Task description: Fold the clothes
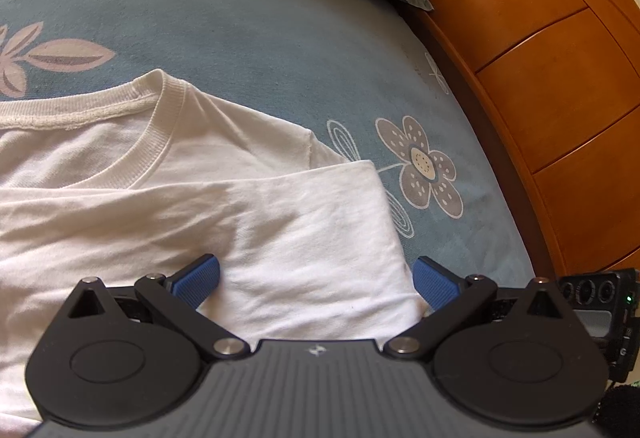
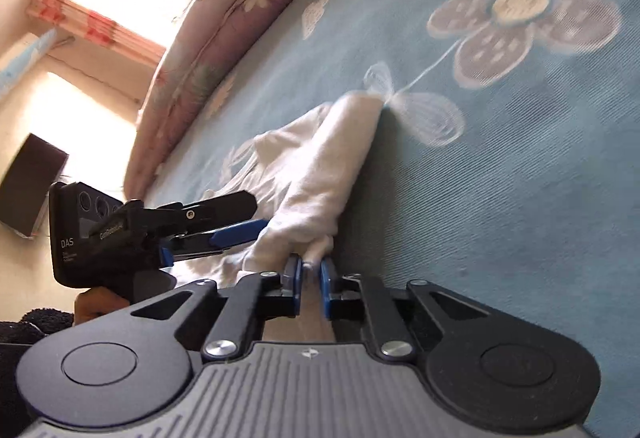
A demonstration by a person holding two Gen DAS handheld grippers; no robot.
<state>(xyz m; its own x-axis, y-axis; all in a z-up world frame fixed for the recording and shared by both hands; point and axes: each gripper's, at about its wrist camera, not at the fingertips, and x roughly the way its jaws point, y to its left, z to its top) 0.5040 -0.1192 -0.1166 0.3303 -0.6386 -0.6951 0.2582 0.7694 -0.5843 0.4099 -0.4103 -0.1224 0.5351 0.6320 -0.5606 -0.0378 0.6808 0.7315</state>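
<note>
White t-shirt (image 1: 224, 222) lies flat on the bed (image 1: 248, 38), collar away from the left gripper (image 1: 316, 280), one side already lapped over the front. Left gripper hovers low over the folded panel w/ jaws spread wide, nothing between them; cloth lies directly under and ahead. Right gripper (image 2: 310, 270) has jaws pinched nearly together on a bunched edge of the shirt, right at the tips. From there the shirt's long axis runs straight ahead, away from the right jaws, w/ the left gripper just beside it on the left. Judgement: right hand is the one w/ purchase, so the next fold likely goes along that axis; left is nearest to pin the panel.
</note>
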